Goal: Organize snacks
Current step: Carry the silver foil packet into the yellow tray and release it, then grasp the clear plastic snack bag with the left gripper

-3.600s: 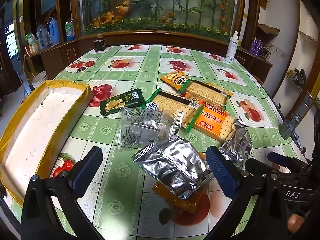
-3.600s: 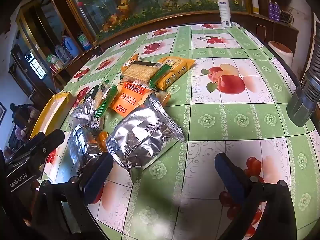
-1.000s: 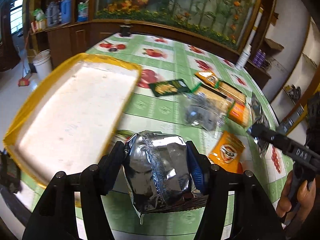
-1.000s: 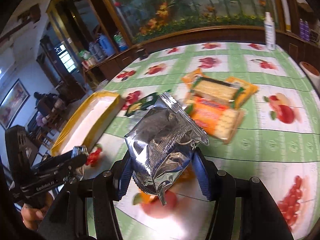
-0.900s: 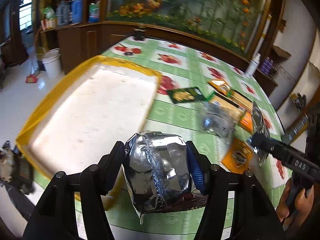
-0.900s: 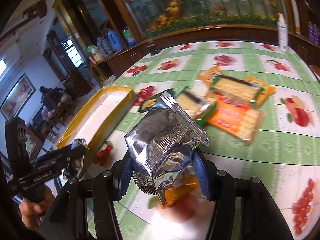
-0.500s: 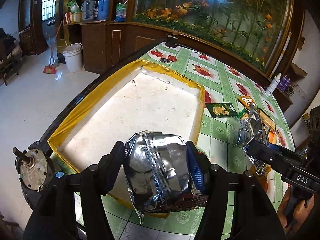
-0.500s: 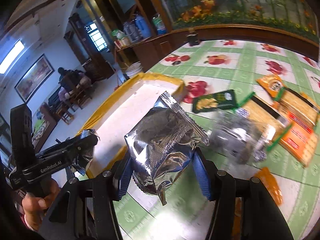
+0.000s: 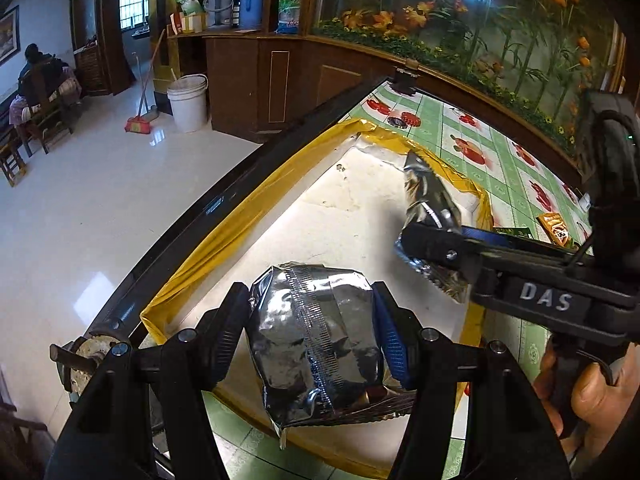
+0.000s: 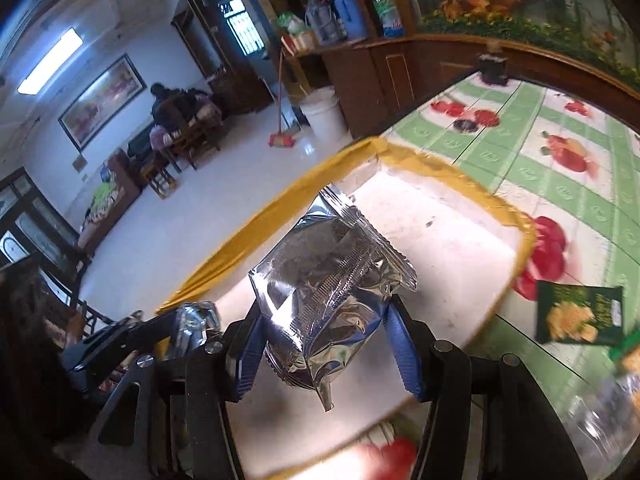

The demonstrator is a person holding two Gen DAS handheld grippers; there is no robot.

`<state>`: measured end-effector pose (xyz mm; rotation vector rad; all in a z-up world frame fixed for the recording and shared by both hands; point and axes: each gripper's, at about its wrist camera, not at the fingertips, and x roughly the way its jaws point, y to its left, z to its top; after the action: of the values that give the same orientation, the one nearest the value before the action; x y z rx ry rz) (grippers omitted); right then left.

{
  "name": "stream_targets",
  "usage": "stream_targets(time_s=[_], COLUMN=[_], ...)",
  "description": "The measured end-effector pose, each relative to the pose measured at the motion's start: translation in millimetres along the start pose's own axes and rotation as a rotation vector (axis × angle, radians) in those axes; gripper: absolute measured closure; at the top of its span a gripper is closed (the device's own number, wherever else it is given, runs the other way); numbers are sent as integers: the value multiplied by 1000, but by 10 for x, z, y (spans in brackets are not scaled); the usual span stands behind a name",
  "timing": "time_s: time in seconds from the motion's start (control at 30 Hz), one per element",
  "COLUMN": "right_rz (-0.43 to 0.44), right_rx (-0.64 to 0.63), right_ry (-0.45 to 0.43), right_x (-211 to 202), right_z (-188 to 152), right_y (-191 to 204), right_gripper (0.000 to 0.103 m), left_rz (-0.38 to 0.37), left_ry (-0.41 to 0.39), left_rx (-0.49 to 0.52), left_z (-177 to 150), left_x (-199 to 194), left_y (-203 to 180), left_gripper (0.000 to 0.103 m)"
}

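My left gripper (image 9: 310, 332) is shut on a silver foil snack bag (image 9: 316, 344), held above the near end of the yellow-rimmed white tray (image 9: 248, 216). My right gripper (image 10: 322, 346) is shut on a second silver foil bag (image 10: 328, 276), held over the tray (image 10: 460, 240). In the left wrist view the right gripper (image 9: 434, 240) and its bag (image 9: 430, 200) hang over the tray's right side. In the right wrist view the left gripper (image 10: 188, 328) with its bag (image 10: 196, 322) shows at the lower left.
The tray lies at the table's left edge, with the tiled floor (image 9: 80, 200) beyond. A dark green snack packet (image 10: 578, 314) lies on the fruit-print tablecloth (image 10: 560, 184) right of the tray. More packets (image 9: 554, 228) lie further right. A white bucket (image 9: 188, 102) stands on the floor.
Both grippers have carried their silver bags leftward from the snack pile to above the tray. The right gripper has come in close beside the left one.
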<state>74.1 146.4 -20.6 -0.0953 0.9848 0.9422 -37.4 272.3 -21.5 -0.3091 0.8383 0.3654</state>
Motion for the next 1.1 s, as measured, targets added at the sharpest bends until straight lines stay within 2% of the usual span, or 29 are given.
stream_targets(time_s=[0.1,0.17,0.2,0.23,0.27,0.33,0.47,0.57,0.8,0.97,1.1], right_rz=[-1,-27,-30,-25,-26,-38,-34,-34,-116,-193,-243], right_rx=[21,14,16,25,33,50,98,147,231,312,326], right_ry=[46,51,48,43,33,-1,-76,-127,-194,-191,-175], right_x=[250,293,284,247,194,42,-358,-688,-1306,-1628,-1767], right_z=[3,-17,-13,-17,-21,-33,-165,-351,-950,-1426,-1716], right_y=[-32,-36,-52,-70,-93,-152,-309,-434,-818,-1183,-1319], right_gripper=[45,39,37,38,37,30,29,25,17,17,16], left_rz=[6,0,1,5,13,20,23,13,-32,-131,-174], left_ry=[11,27,37,46,47,34,8,-31,-81,-37,1], left_rx=[-6,-10,-10,-6,-1,6,3,19,89,136,171], left_z=[25,30,32,33,29,23,12,-9,-127,-257,-354], left_x=[40,73,86,93,84,52,-53,-192,-446,-400,-344], left_y=[32,51,50,46,38,16,-45,-169,-566,-913,-1177], left_gripper=[41,40,36,27,25,25,25,25,19,19,19])
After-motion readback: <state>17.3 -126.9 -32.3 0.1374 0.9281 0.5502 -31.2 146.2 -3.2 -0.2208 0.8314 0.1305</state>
